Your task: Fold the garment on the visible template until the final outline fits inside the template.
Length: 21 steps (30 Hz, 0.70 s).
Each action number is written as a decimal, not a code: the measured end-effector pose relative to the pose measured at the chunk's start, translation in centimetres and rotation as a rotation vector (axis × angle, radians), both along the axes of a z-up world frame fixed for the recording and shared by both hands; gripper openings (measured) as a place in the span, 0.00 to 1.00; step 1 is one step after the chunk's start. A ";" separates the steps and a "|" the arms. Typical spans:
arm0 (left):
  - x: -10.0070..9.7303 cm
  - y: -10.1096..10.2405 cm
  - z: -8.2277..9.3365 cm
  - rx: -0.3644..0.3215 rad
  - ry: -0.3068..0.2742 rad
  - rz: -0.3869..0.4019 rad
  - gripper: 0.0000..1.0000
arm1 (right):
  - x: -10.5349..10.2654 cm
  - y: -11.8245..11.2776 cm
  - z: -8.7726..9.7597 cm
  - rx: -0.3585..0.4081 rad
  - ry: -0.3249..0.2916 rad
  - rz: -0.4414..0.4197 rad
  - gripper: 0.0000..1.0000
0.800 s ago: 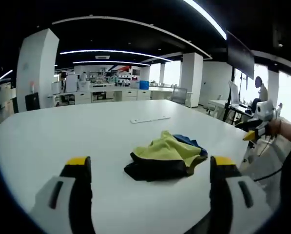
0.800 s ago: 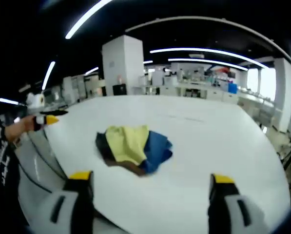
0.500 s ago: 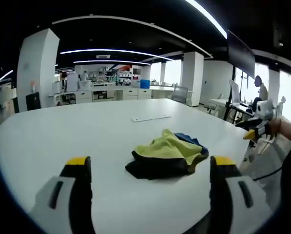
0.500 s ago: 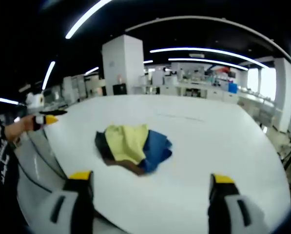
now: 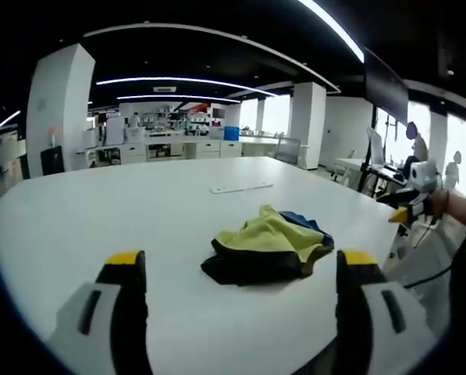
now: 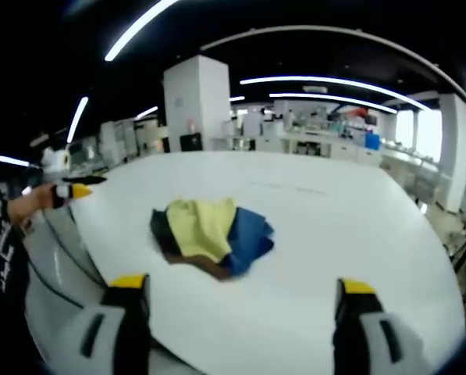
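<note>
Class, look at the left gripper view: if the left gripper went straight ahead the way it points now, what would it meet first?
Probably the crumpled garment on the white table, lying between the open left gripper's jaws; depth is uncertain.

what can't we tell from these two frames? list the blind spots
- Garment: crumpled into a heap in both views, so its type and the underside layers are hidden by its own folds.
- Template: the flat pale strip beyond the garment in the left gripper view is too small and faint to identify; its outline is unreadable.
- Left tool and right tool: the bottom edge cuts off each tool's base.
- Far benches: too small and blurred for detail.
</note>
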<state>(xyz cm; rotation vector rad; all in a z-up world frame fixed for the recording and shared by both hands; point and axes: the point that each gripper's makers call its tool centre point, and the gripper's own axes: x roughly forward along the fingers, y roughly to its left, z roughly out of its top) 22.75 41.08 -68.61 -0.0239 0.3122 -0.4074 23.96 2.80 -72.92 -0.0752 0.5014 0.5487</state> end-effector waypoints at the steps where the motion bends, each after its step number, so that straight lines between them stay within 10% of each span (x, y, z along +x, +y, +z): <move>1: 0.0 -0.1 0.0 -0.007 0.001 -0.003 0.99 | 0.0 -0.1 -0.1 -0.002 0.003 -0.003 0.99; 21: 0.4 -0.6 -1.3 -0.015 0.027 -0.027 0.99 | 1.0 0.3 -0.3 0.003 -0.007 0.012 0.99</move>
